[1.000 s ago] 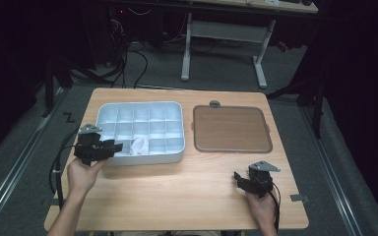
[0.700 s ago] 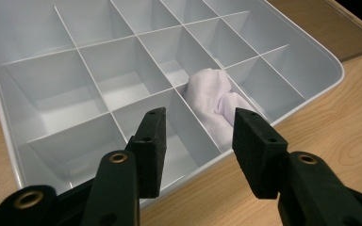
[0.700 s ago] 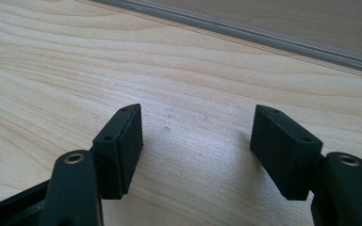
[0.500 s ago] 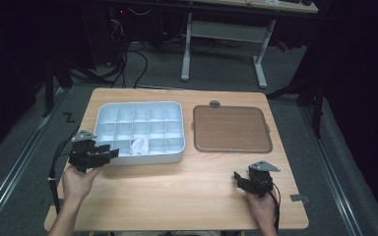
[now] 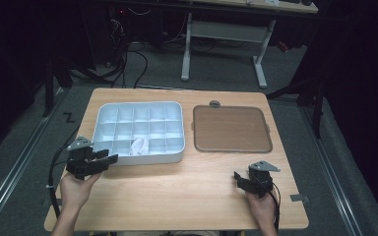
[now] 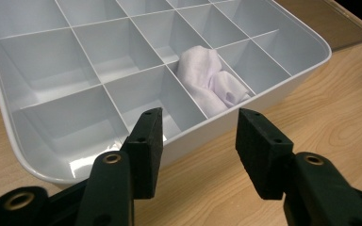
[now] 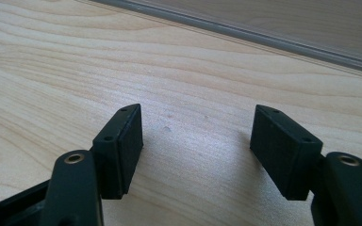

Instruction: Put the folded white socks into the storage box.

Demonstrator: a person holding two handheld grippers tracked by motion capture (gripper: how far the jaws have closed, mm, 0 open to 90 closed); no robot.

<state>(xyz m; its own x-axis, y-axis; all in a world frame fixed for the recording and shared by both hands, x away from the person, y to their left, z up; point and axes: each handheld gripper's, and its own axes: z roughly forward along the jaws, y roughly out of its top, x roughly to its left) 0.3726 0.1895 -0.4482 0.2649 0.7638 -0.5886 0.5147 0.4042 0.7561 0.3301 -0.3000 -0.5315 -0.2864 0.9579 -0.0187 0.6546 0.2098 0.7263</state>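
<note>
Lying crumpled in a near-row compartment of the grey divided tray (image 6: 283, 44): white cloth (image 6: 209, 77). Hovering just outside the tray's near wall, jaws spread and just been opening, nothing between: left gripper (image 6: 198, 136). Resting well apart on the desk (image 5: 177, 196), jaws spread and empty, near the brown mat (image 5: 231, 129): right gripper (image 7: 195, 150).

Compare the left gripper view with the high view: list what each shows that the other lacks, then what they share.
Left gripper view alone: the close grain of the crumpled white cloth, and its own jaws standing apart with nothing between them.

High view alone: the right gripper, the person's hands, the floor and the desk frame behind.

Both: the white divided tray, the cloth inside it, the brown lid, the wooden table.
</note>
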